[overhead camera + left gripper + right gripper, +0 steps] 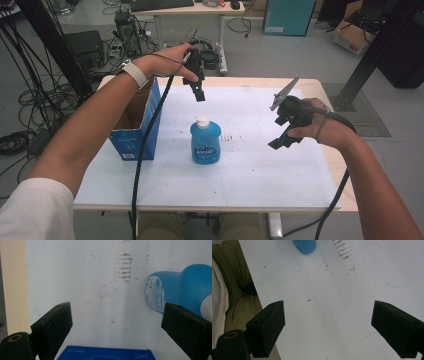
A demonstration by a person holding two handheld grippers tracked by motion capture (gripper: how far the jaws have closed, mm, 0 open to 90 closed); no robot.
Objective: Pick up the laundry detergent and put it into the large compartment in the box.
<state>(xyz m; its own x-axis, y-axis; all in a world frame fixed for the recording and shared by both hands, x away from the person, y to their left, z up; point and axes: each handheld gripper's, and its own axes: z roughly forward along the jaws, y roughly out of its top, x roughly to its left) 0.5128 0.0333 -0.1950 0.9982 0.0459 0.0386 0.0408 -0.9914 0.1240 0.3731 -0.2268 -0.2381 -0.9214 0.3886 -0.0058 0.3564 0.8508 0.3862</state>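
Note:
A blue bottle (205, 141) with a white cap and a printed label stands upright near the middle of the white table (260, 165). My left gripper (198, 86) hangs in the air above the table's far side, behind the bottle, jaws open and empty. In the left gripper view the bottle (180, 287) lies past the right jaw, with nothing between the jaws. My right gripper (283, 131) hovers to the right of the bottle, open and empty. The right gripper view looks down on bare table with the bottle's base (304, 246) at the top edge.
An open blue cardboard box (137, 120) stands at the table's left side, and its blue edge (105, 353) appears at the bottom of the left gripper view. Brown smudges (231, 136) mark the table surface. Cables, a desk and boxes lie on the floor beyond the table.

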